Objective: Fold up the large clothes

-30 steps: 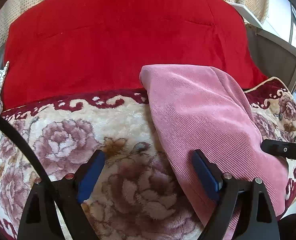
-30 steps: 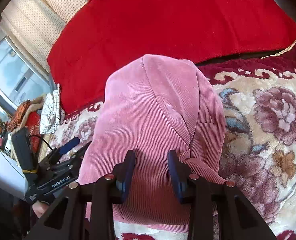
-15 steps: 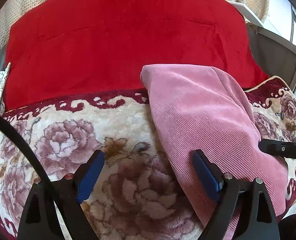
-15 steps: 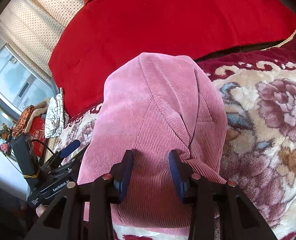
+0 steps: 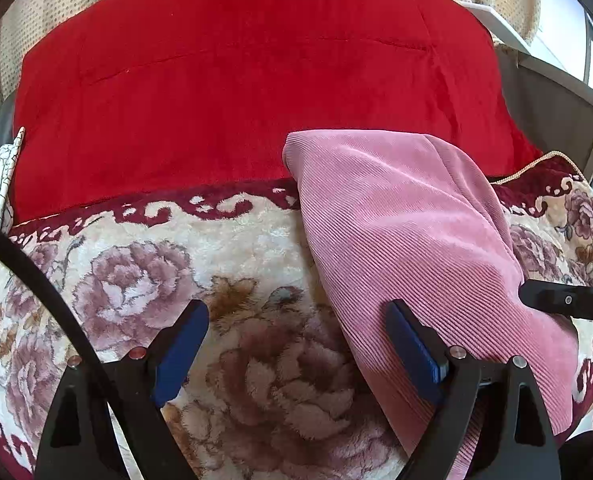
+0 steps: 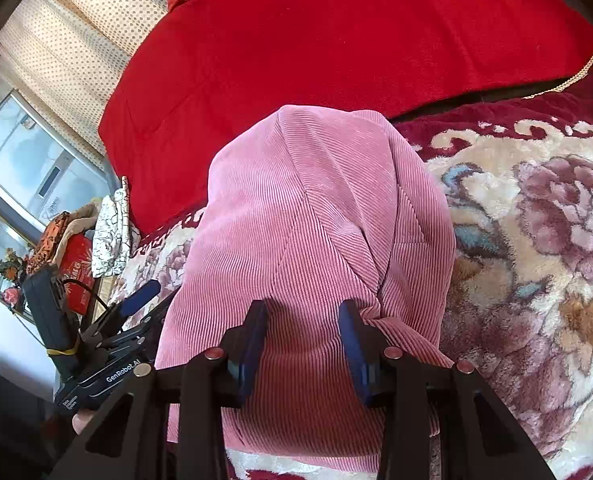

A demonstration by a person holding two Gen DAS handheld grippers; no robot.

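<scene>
A pink corduroy garment [image 5: 400, 232] lies folded into a long strip on a flowered plush blanket [image 5: 144, 280]. Its far end reaches a red quilt [image 5: 236, 92]. My left gripper [image 5: 296, 308] is wide open over the blanket at the garment's left edge; its right pad [image 5: 410, 340] hangs above the pink cloth and nothing is between the jaws. My right gripper [image 6: 303, 308] hovers over the near end of the garment [image 6: 316, 216], jaws part open, with flat cloth showing below them and a bunched fold [image 6: 380, 320] beside the right pad. No cloth is pinched.
The red quilt [image 6: 336, 40] covers the far half of the bed. Dotted curtains [image 6: 84, 40] and a window lie beyond. At the left bedside stand a red box [image 6: 76, 276], a patterned white cloth [image 6: 112, 228] and clutter. A grey frame [image 5: 556, 108] stands at the right.
The right gripper's jaws stand slightly wider apart than a second ago and its view has shifted a little. The left gripper and the garment have not moved.
</scene>
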